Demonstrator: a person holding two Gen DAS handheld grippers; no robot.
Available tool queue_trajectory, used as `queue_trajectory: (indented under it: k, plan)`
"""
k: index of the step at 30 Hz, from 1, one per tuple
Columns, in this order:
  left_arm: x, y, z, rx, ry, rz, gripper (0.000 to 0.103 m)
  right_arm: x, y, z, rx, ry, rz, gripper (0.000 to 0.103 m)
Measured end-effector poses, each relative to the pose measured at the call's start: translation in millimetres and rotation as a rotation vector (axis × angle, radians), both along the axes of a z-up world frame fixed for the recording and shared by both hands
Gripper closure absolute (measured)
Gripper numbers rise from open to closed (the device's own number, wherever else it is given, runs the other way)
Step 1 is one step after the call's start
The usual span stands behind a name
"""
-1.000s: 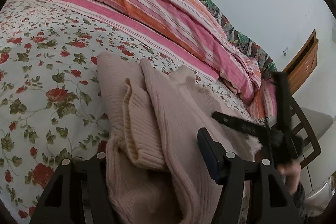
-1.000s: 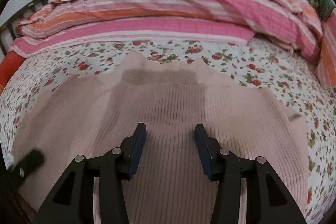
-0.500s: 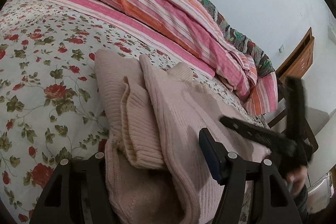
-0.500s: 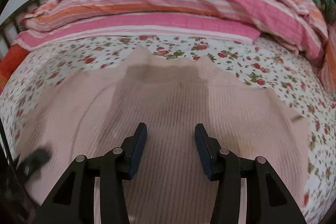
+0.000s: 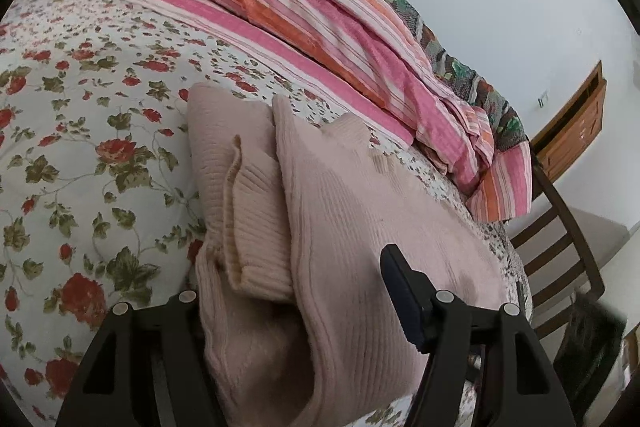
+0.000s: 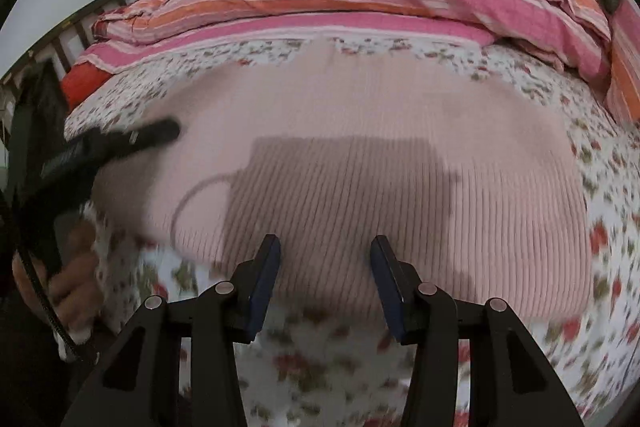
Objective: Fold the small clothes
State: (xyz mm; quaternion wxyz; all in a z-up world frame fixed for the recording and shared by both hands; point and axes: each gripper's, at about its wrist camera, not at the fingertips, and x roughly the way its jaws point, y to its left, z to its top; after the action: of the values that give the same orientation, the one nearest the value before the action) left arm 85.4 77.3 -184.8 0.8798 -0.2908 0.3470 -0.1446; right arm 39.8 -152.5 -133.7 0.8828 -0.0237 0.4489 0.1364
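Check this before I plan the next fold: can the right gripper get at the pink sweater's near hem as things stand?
Probably yes. The right gripper is open, and the sweater has its near hem on the bedsheet between the fingertips, with nothing covering it.

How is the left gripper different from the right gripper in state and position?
The left gripper has pale pink ribbed sweater folds bunched between its fingers; the right gripper holds nothing. The left sits over the sweater's side edge, the right before its near edge. Both are black, with fingers apart.
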Motion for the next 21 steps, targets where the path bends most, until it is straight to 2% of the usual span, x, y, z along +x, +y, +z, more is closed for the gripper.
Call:
queue_trajectory:
  k: [2,6,7,8,9,11,16,21]
  plan:
    - [7,0,0,-0.005,0.011,0.007,0.038,-13,-1,0,-0.006,-0.013,0.02,0.055]
    - [16,-1,3,-0.007,0.033,0.046,0.042,-28,-17,9,0.103,0.007,0.043,0.056]
    - [16,-1,3,-0.003,0.037,0.067,0.048,-30,-25,11,0.13,0.009,0.034,0.056]
    - [16,-1,4,0.001,0.041,0.085,0.062,-31,-30,13,0.142,0.009,0.024,0.056]
    - [16,-1,6,0.009,0.051,0.096,0.071,-31,-38,15,0.151,0.007,0.007,0.056]
    - [17,0,15,0.03,0.062,0.109,0.076,-30,-54,22,0.169,0.005,-0.026,0.056]
    - [22,-3,48,0.036,0.081,0.098,0.079,-33,-90,46,0.197,-0.043,-0.074,0.056]
    - [29,-37,84,0.126,0.046,0.064,0.081,-37,-123,71,0.208,-0.117,-0.133,0.056]
